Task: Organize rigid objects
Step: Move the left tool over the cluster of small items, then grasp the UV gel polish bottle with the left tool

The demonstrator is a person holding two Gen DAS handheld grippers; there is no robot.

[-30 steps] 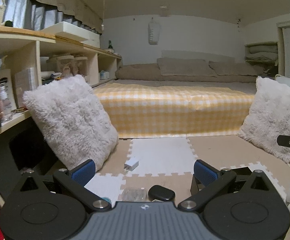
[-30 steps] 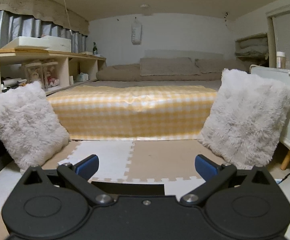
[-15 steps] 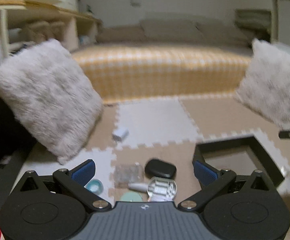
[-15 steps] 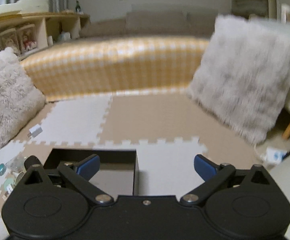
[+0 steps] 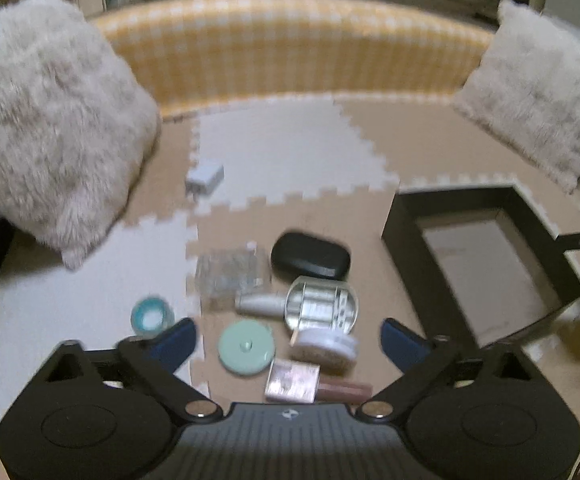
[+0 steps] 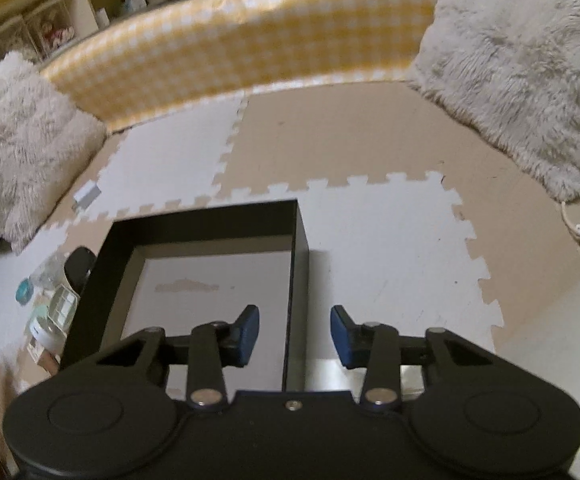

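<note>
Where a second ago both cameras looked level across the room at the bed, they now tilt down at the floor mats [image 5: 281, 152], so the work has come into view. The left gripper [image 5: 285, 340] hovers over a cluster of small items, its jaws wide apart and holding nothing. The right gripper [image 6: 294, 330] has narrowed from wide to roughly half open; its jaws straddle the right wall of the black box [image 6: 300, 264] without, as far as can be told, pressing on it.

That shift suggests the sorting is only starting: the box looks empty, and every item lies on the mats to its left.

Nearest the left jaws are a mint disc [image 5: 245, 347], a white jar [image 5: 328, 346] and a pink compact [image 5: 292, 380]. Beyond them a clear oval case [image 5: 322, 304] lies touching a white tube [image 5: 259, 303], whose long axis runs left to right; blur hides which end is its cap. The black case [image 5: 310, 257] lies farther off, long axis also crosswise, dipping slightly to the right. A teal jar [image 5: 151, 316] sits apart on the left. The box's long axis runs away from the right camera.
</note>
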